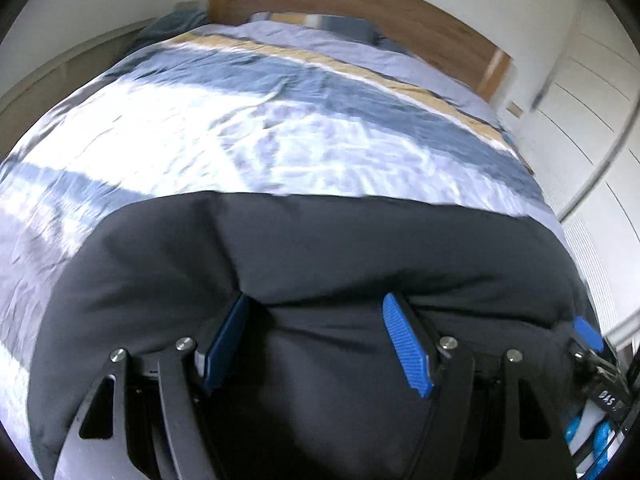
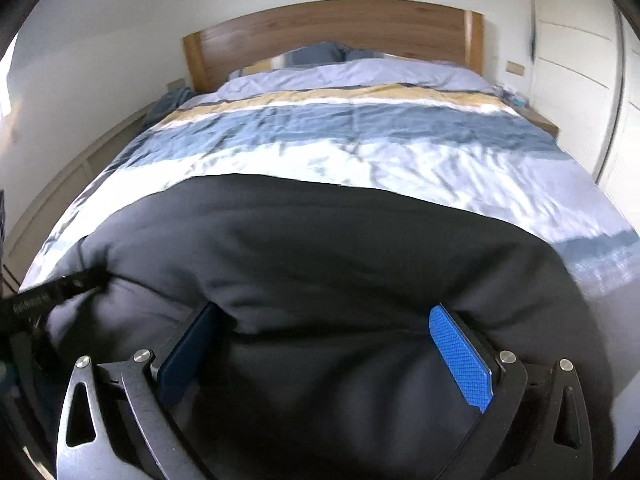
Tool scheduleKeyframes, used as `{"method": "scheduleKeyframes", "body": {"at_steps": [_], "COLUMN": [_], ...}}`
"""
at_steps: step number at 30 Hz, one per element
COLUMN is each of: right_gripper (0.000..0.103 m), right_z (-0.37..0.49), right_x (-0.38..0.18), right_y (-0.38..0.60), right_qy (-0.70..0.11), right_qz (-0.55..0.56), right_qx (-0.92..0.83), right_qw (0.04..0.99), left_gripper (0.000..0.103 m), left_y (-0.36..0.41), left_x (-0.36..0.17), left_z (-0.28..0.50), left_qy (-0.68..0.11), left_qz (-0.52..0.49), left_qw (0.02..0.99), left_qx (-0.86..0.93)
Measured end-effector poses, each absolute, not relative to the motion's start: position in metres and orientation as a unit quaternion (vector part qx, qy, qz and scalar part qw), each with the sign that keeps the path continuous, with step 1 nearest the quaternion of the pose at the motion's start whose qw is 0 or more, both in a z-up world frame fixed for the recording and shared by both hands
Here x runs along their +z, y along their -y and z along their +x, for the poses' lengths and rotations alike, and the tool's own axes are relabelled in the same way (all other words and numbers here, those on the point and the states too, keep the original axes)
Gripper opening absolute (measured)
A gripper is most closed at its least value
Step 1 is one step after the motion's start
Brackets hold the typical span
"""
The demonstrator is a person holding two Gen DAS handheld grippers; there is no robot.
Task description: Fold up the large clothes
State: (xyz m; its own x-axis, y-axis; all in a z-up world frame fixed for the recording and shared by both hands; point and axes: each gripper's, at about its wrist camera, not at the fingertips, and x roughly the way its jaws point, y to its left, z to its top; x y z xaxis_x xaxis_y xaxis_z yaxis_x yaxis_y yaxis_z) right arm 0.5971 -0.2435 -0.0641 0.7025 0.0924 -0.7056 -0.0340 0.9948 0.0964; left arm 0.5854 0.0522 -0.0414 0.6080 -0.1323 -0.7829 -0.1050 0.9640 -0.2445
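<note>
You are holding both the left gripper (image 1: 316, 320) and right gripper (image 2: 332, 328) spread wide, seemingly astride, not pinching, the black garment's (image 2: 320, 248) bunched edge; 1 tug is risking slippage.

one dark garment (image 1: 320, 248), two grippers, left (image 1: 316, 304) and right (image 2: 324, 312), four blue pads, one bed (image 2: 360, 152), one wooden headboard (image 2: 332, 28).

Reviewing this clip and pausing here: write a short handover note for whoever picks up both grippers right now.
Left gripper: jaws wide, a bulge of the black garment between them; a real grip can't be confirmed.
Right gripper: same, wide around a bunch of the same garment.
The garment lies at the near end of the bed, on the striped duvet.
Done: how far folding has got can't be told.
Left: finish folding and flatten.
</note>
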Motion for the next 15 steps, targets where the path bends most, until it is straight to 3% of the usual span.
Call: {"method": "scheduleKeyframes", "body": {"at_steps": [8, 15], "right_gripper": [0.103, 0.102], "right_z": [0.569, 0.497], "right_x": [-0.065, -0.032], "right_y": [0.332, 0.275], "right_qy": [-0.404, -0.319], "right_qz": [0.064, 0.012], "right_qx": [-0.076, -0.006], "right_qw": [0.909, 0.948], "left_gripper": [0.068, 0.068], "left_y": [-0.083, -0.053], "left_x": [-0.029, -0.022], "left_z": [0.553, 0.484], "left_qy": [-0.435, -0.392], "left_qz": [-0.125, -0.126], "left_qw": [0.889, 0.910], "left_qx": [0.073, 0.042]}}
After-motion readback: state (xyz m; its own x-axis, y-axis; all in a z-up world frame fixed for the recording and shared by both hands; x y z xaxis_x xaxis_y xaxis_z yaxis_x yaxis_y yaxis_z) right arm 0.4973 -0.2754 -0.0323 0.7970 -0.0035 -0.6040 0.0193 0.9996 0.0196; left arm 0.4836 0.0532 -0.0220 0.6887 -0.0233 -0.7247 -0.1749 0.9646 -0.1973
